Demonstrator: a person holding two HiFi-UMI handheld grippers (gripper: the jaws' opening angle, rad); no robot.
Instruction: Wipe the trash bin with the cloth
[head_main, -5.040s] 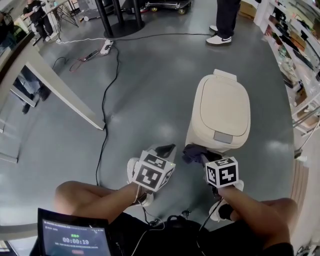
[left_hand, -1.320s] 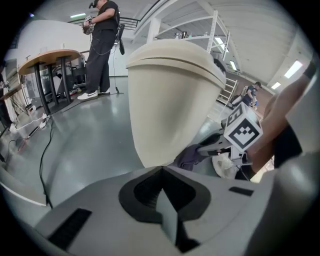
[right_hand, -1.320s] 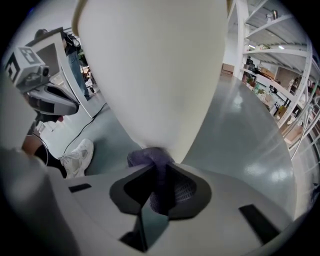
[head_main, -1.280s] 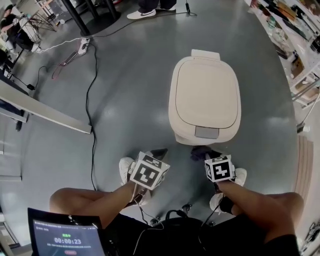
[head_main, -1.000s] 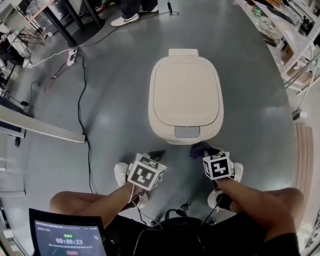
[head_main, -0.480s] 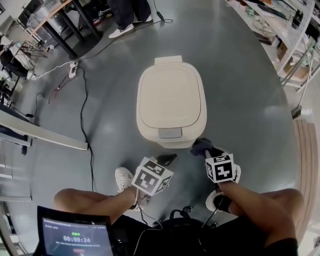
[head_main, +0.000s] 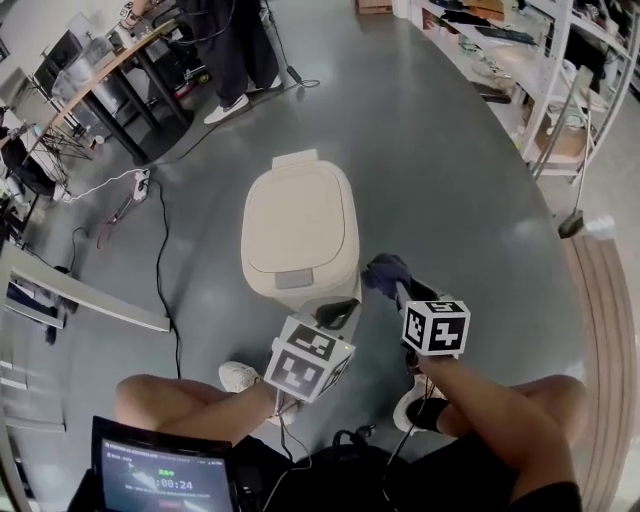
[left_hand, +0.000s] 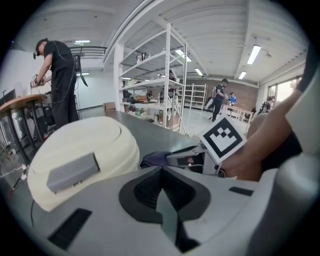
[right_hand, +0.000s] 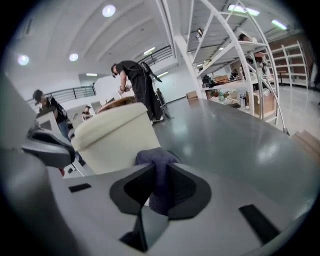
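The cream trash bin (head_main: 300, 225) stands on the grey floor with its lid down and a grey latch (head_main: 294, 278) facing me. My right gripper (head_main: 397, 287) is shut on a dark purple cloth (head_main: 386, 270), held just off the bin's front right corner. In the right gripper view the cloth (right_hand: 156, 172) bunches between the jaws, and the bin (right_hand: 117, 136) is just beyond. My left gripper (head_main: 337, 314) is shut on nothing, close to the bin's front. The left gripper view shows the bin (left_hand: 82, 150) at left and the cloth (left_hand: 156, 159) ahead.
A black cable (head_main: 160, 250) and power strip (head_main: 138, 183) lie on the floor at left. A person (head_main: 230, 50) stands by a table at the back. Metal shelves (head_main: 545, 90) and wooden steps (head_main: 600, 330) line the right. A tablet (head_main: 160, 470) sits at lower left.
The bin now lies further left in the head view. My right gripper has carried the cloth up to the bin's front right corner, and the left gripper has closed in on its front.
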